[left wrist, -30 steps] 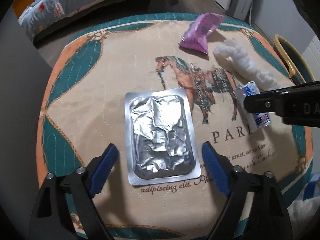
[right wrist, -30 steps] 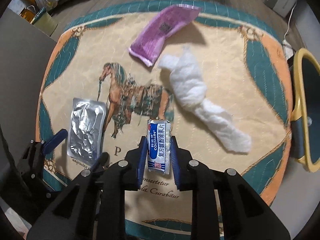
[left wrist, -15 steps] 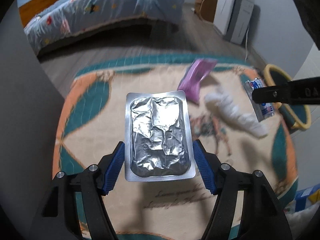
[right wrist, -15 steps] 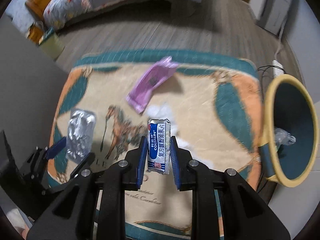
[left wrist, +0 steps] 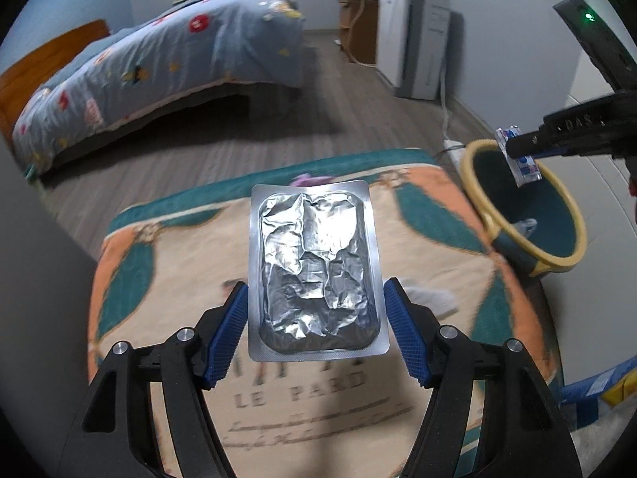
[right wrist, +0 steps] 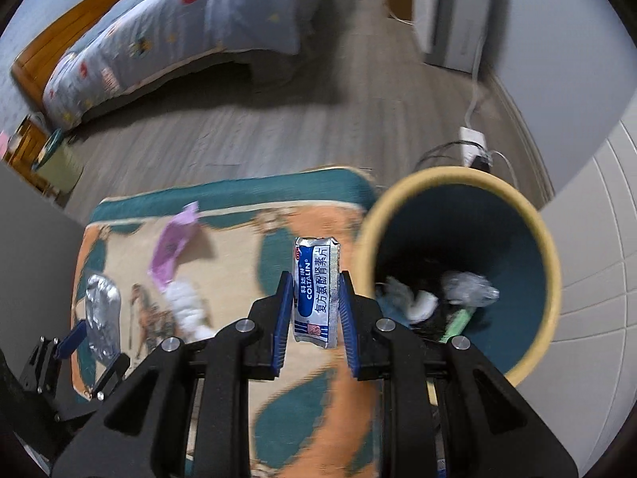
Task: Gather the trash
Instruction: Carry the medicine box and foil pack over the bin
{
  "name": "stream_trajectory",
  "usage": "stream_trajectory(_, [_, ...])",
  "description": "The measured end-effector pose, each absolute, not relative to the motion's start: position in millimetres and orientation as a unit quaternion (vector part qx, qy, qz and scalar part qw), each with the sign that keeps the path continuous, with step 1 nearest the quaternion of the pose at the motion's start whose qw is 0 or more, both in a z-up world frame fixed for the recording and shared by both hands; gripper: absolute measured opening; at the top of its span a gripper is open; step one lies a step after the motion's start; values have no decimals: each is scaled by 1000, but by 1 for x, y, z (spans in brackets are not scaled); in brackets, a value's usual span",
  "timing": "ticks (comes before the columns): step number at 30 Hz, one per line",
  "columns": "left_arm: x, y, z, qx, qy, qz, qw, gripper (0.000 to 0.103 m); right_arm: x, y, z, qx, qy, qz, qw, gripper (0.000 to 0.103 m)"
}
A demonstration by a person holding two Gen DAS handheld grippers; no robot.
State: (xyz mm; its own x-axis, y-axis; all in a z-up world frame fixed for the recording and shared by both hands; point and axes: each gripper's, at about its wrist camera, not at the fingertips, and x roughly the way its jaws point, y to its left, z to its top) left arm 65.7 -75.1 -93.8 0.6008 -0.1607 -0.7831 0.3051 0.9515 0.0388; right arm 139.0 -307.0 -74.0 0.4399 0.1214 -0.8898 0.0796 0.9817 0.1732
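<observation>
Having risen from the rug (left wrist: 167, 279), both grippers neared the bin (right wrist: 458, 183). The left gripper (left wrist: 316, 318) pinched a foil pack (left wrist: 314, 271); the right gripper (right wrist: 314, 298) pinched a sachet (right wrist: 316, 290), ready for dropping.

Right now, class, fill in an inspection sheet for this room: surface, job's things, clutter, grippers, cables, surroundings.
Surface: patterned rug on wood floor.
Job's things: foil pack and sachet both held in the air; purple wrapper and white wad lie on the rug; bin already holds trash.
Clutter: nothing seen beyond these.
Grippers: left gripper shut on foil pack; right gripper shut on sachet beside the bin.
Cables: power strip with cords behind bin.
Surroundings: bed, white cabinet.
</observation>
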Motion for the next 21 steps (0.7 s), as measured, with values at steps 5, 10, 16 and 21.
stream_trajectory(5, [66,-110,-96,94,429,-160,884,69,135,-354,-71,126,525,2,842,23])
stream_trajectory(10, [74,-149,-89,95,426,-197,878,69,135,-398,-81,118,520,-52,844,23])
stream_trajectory(16, [81,-205,-83,115,416,-254,865,69,131,-432,-105,128,529,-82,835,23])
stream_trajectory(21, [79,-246,-91,139,423,-301,843,69,127,-455,-122,146,537,-101,825,23])
